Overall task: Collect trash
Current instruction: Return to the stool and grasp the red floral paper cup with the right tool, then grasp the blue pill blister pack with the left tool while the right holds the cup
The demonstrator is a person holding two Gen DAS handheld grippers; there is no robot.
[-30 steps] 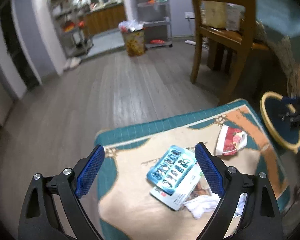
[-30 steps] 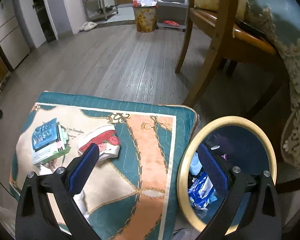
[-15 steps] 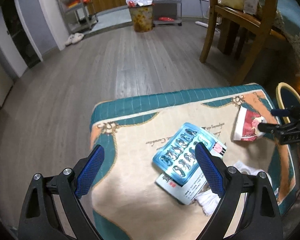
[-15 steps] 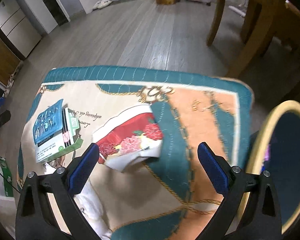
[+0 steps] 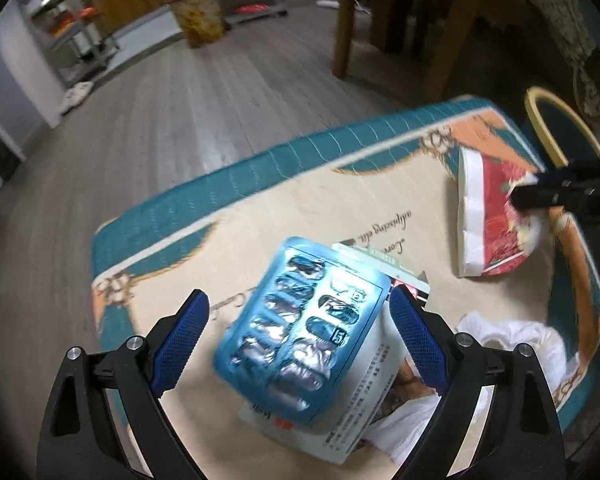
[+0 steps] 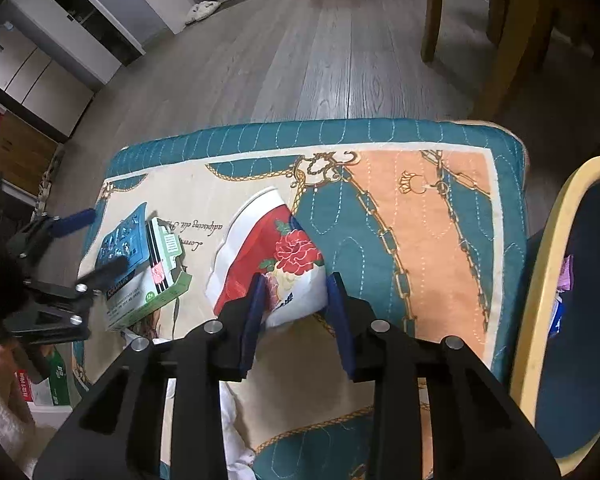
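We find both grippers pitched steeply down over a quilted cushion [image 6: 428, 216] in teal, cream and orange. The right gripper [image 6: 296, 300] has just been closing, and its blue pads now pinch the near corner of a red floral wrapper [image 6: 276, 252], a soft, creased packet with a white border lying at mid-cushion. The left gripper [image 5: 300, 340] stands wide open, its textured blue pads either side of a glossy blue blister pack [image 5: 304, 332] without touching it. That pack lies tilted on a white and green cardboard box [image 5: 360, 396], which sits at the cushion's left end as the right wrist view shows it. Crumpled white tissue [image 5: 516, 336] lies just beside the box. A yellow-rimmed bin [image 6: 548, 292] stands against the cushion's right edge, with scraps inside. Beyond the far edge we note open wood floor [image 6: 300, 60], bounded at the right by chair legs [image 6: 432, 12].
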